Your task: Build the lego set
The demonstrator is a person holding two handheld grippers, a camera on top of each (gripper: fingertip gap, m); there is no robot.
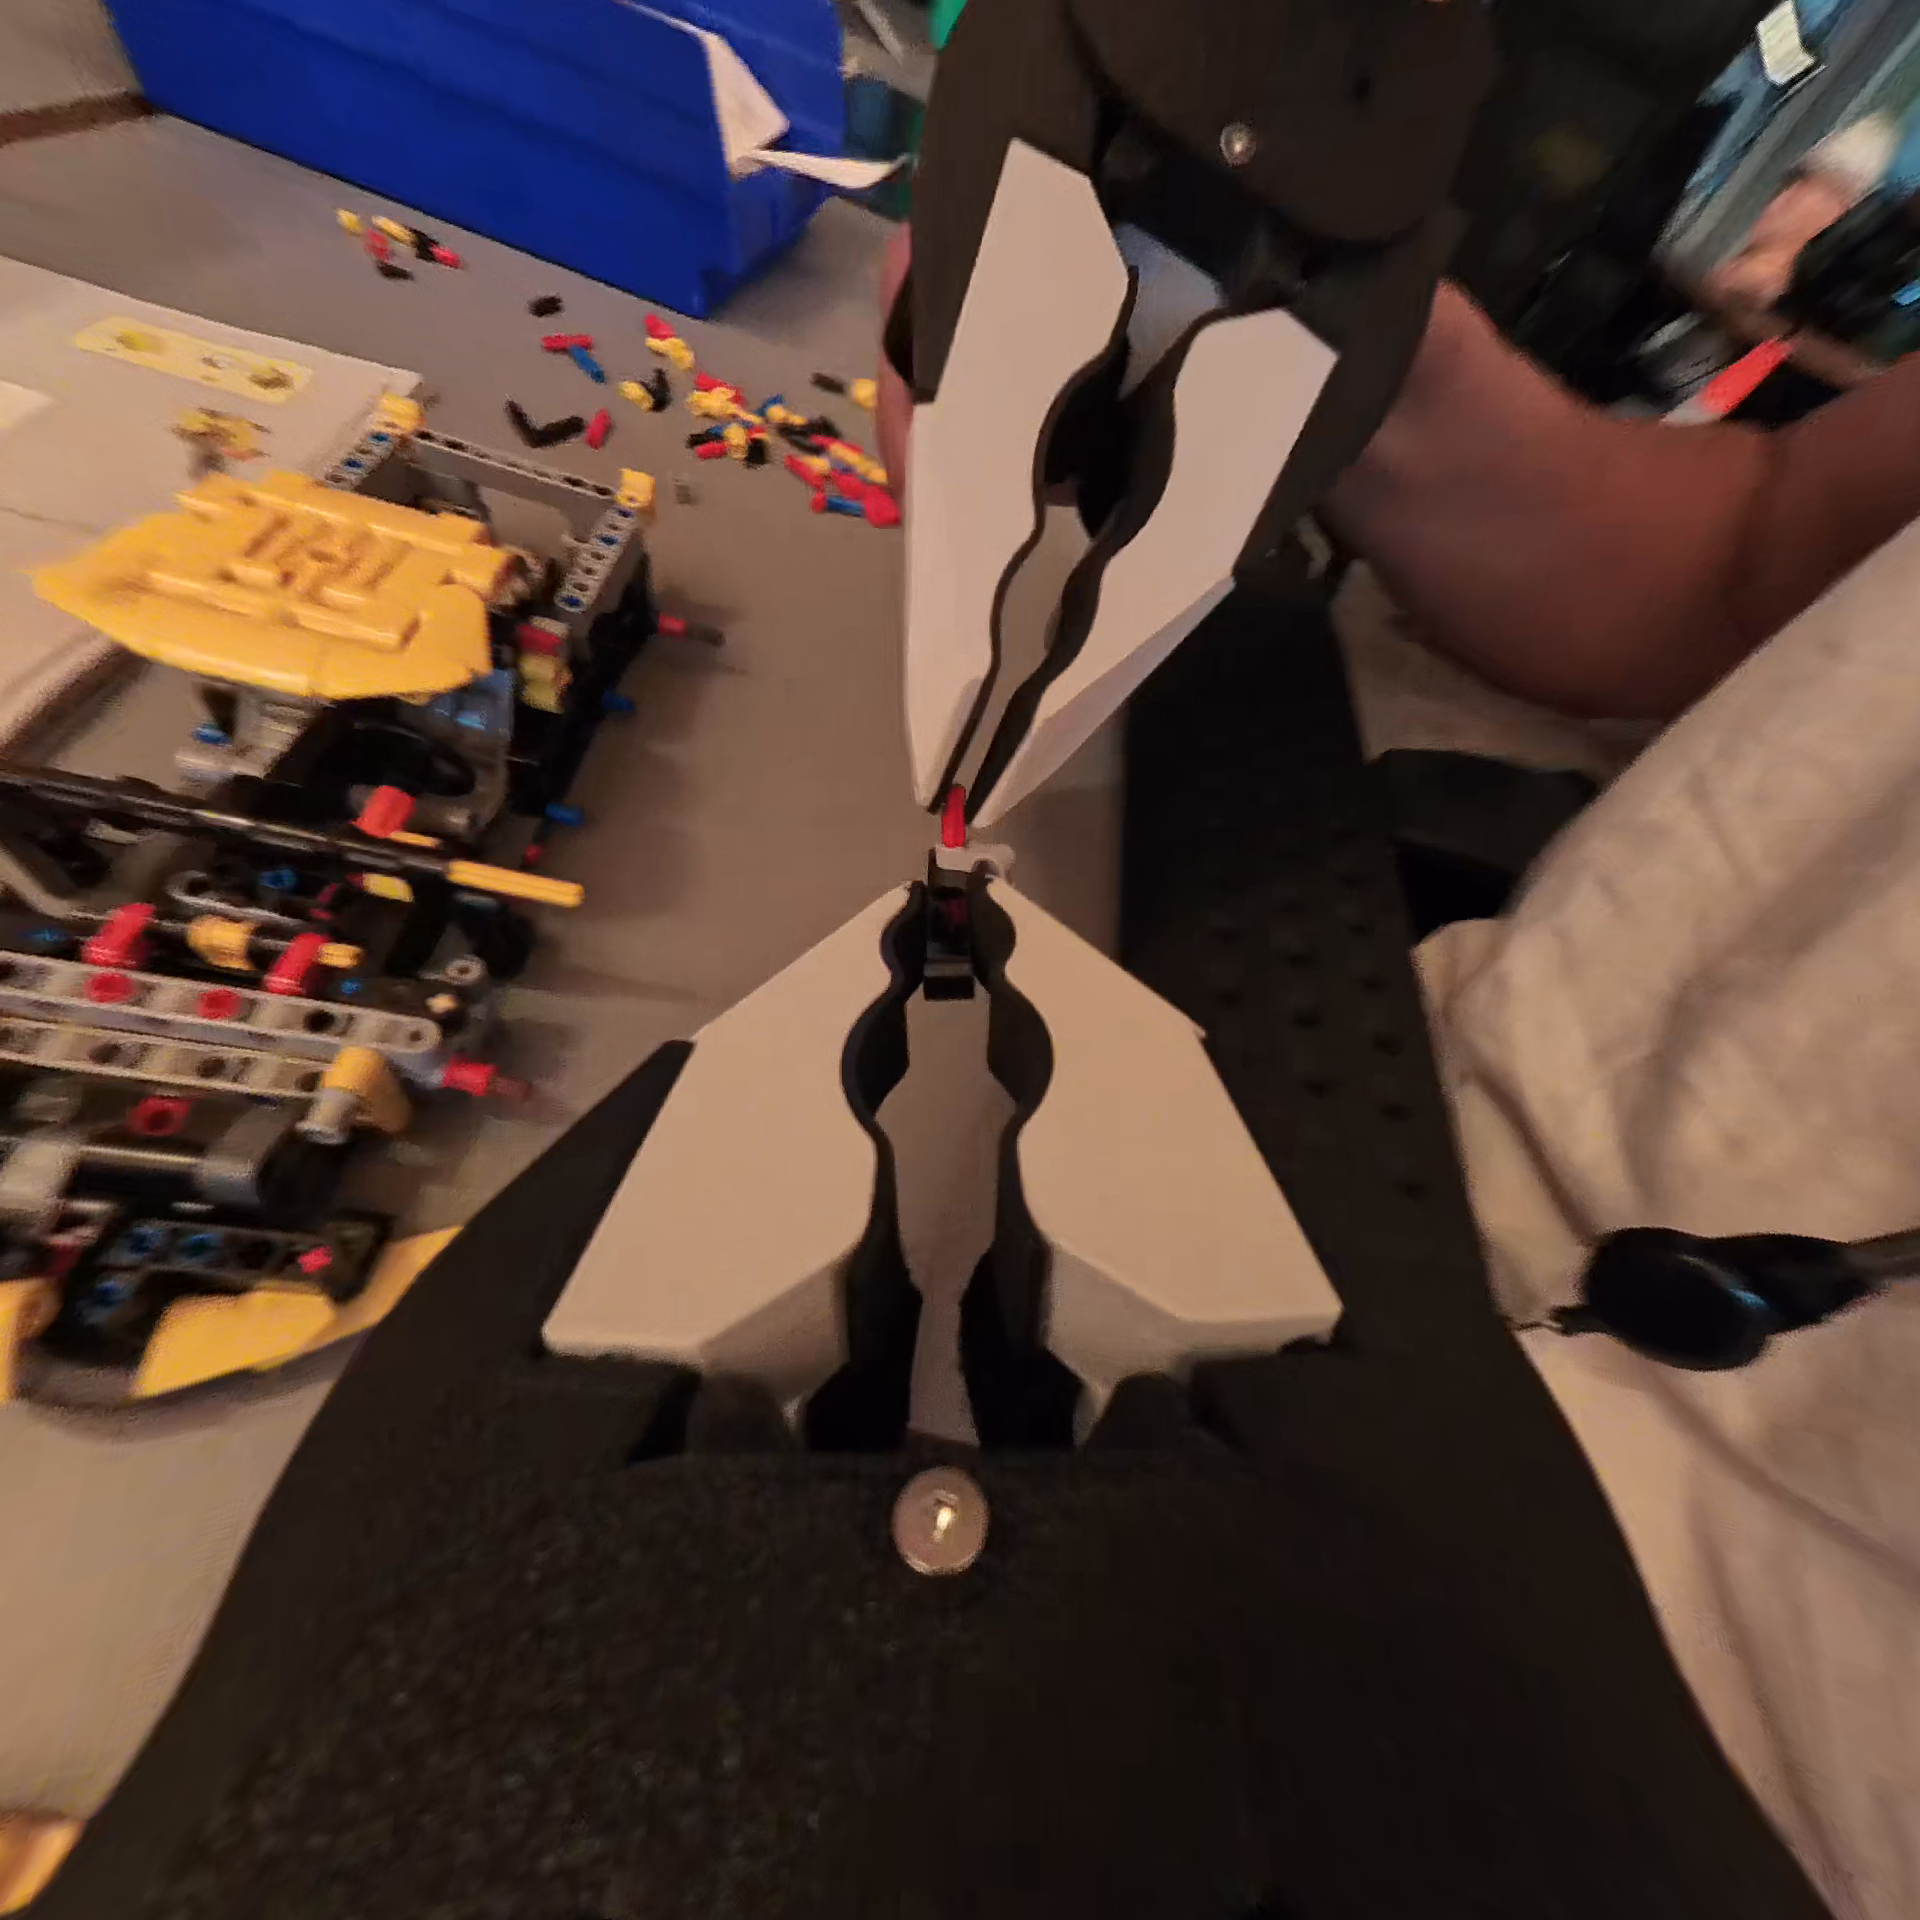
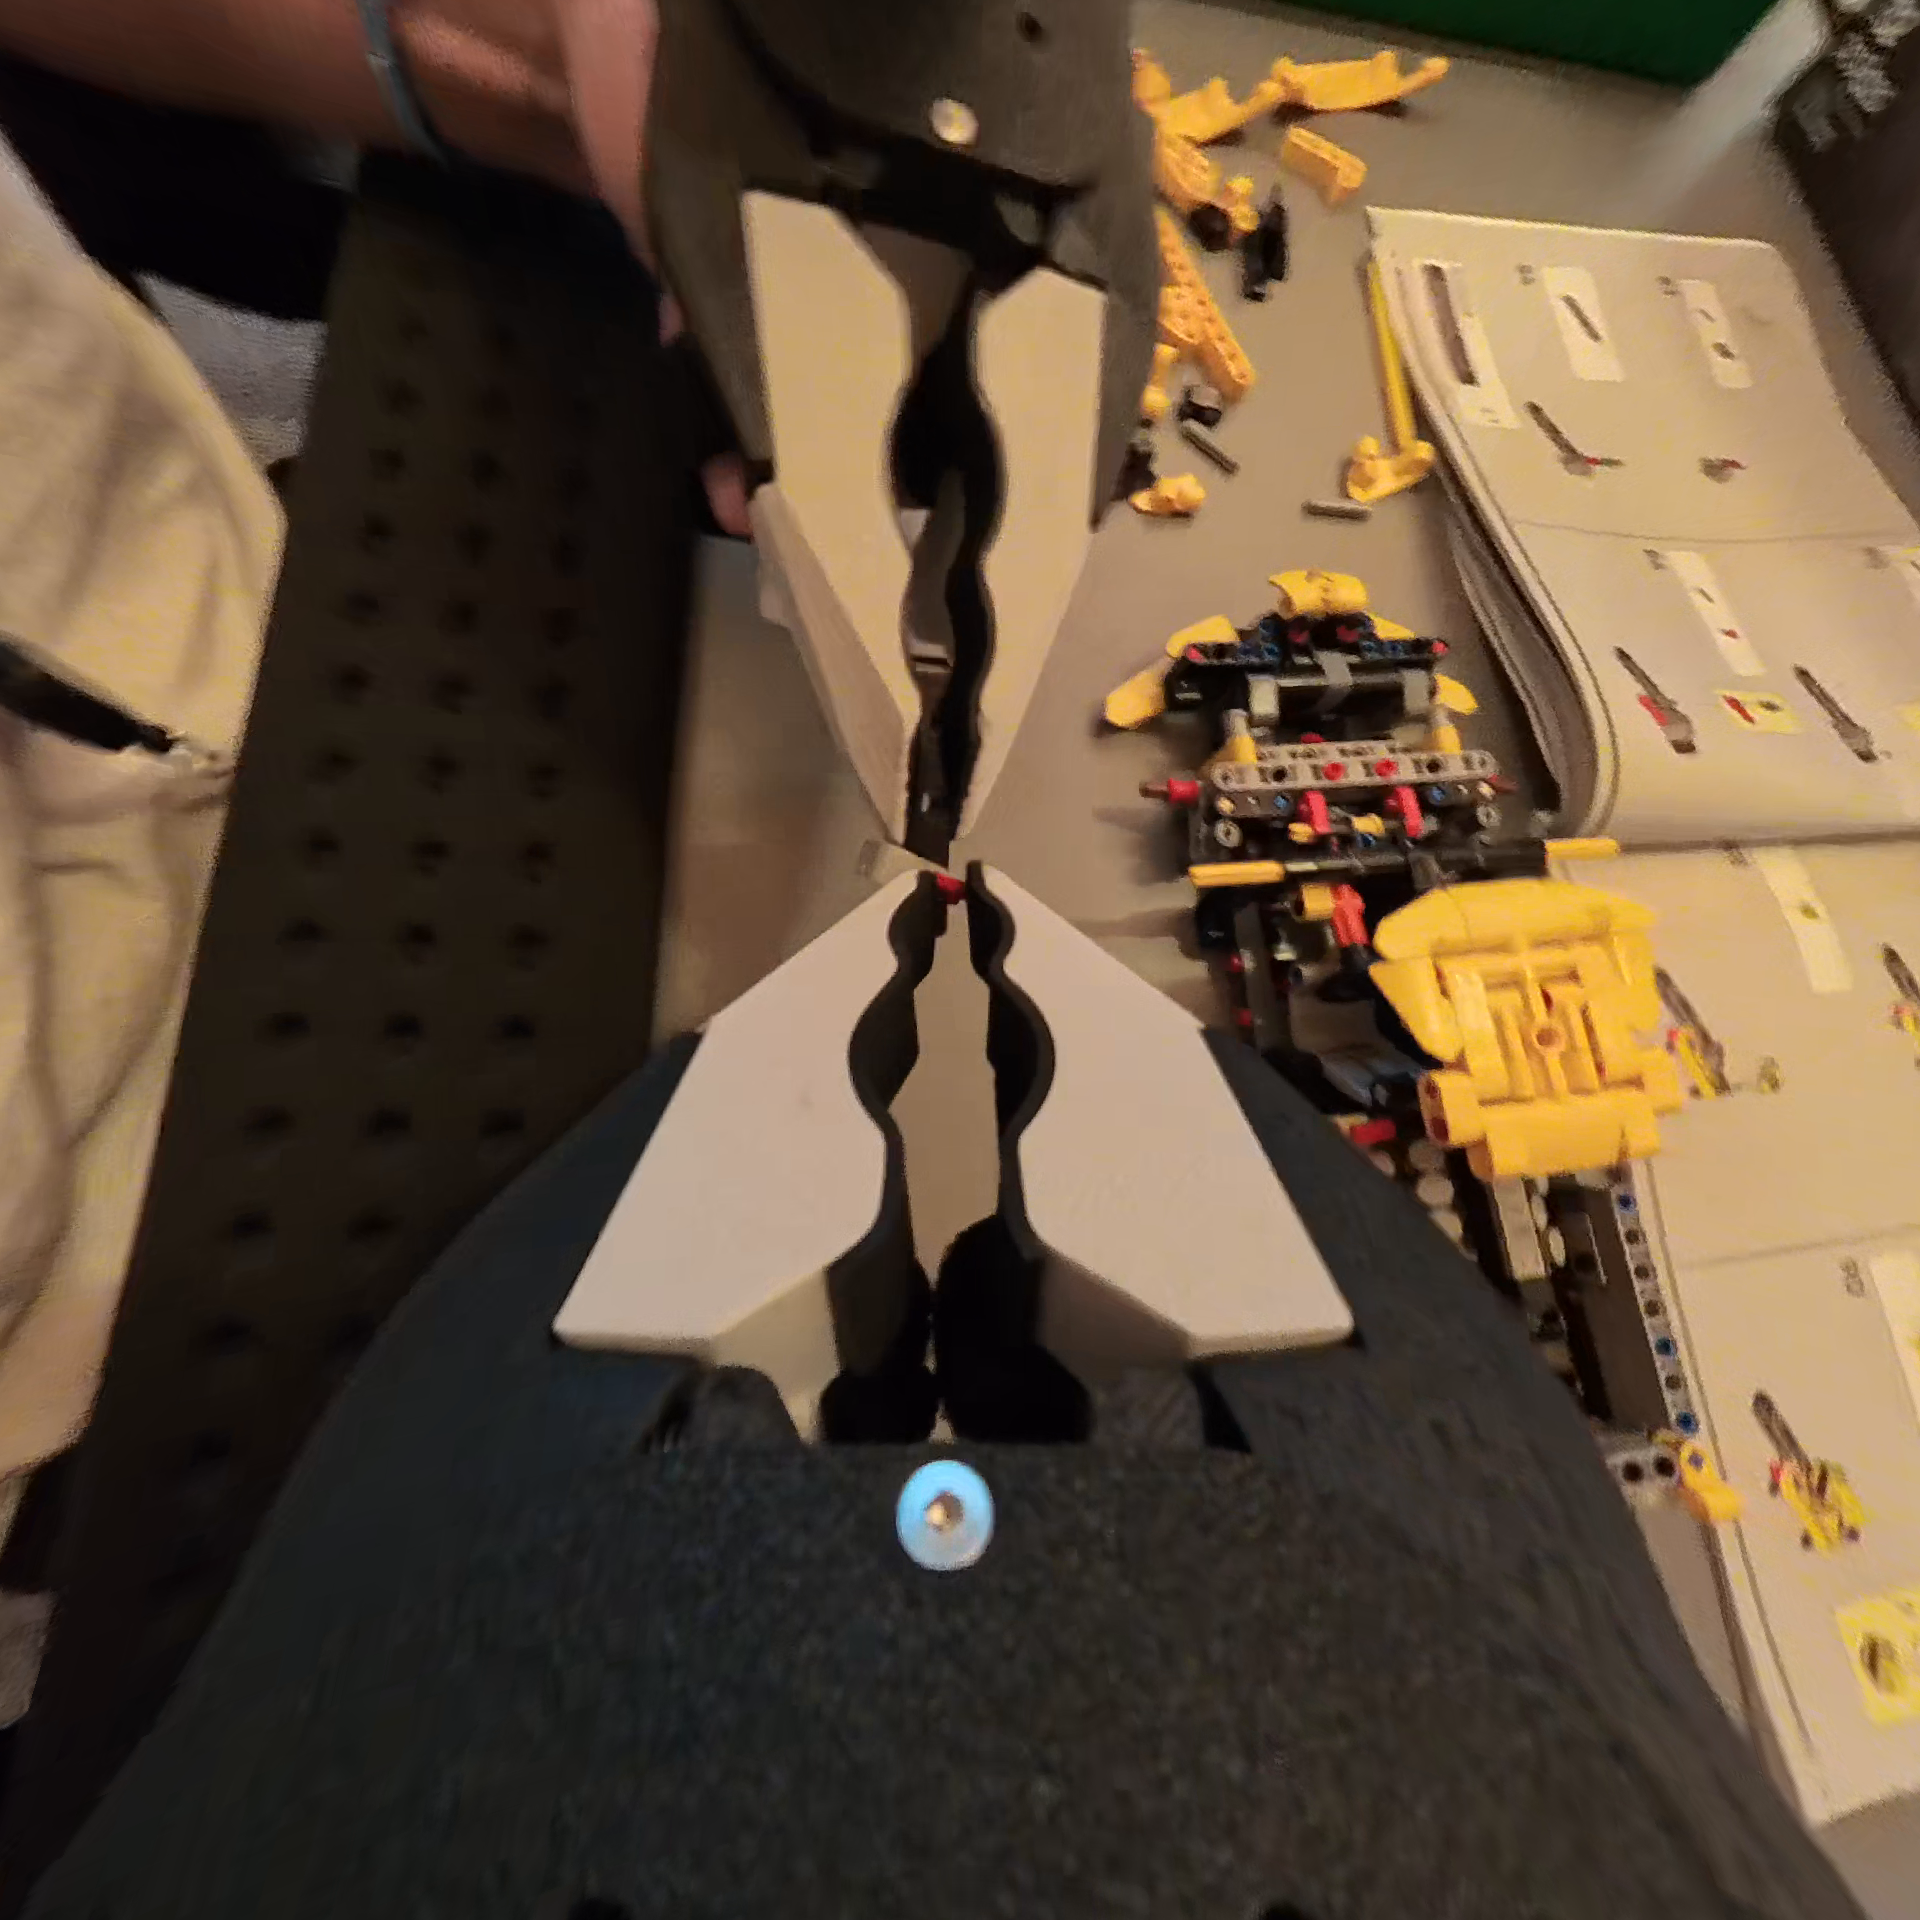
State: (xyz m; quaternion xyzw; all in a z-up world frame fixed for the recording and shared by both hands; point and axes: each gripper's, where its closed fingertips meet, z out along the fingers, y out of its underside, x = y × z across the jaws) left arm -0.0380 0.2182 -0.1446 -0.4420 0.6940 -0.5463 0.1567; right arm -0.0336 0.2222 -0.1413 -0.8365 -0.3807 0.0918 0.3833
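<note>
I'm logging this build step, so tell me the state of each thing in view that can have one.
left gripper: shut on black piece
black piece: held, upright between the jaws
right gripper: shut on red pin
red pin: held at jaw tips
yellow model: partly built, on table
instruction booklet: open

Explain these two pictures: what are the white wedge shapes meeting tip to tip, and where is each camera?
They are two hand-held tools, each with two white fingers and a camera looking along them. In the left wrist view, the left tool pinches a small black piece; the right tool opposite pinches a red pin. The right wrist view shows the same meeting mirrored. On the grey table sit a half-built yellow and black lego vehicle, loose pieces and an open instruction booklet.
</note>
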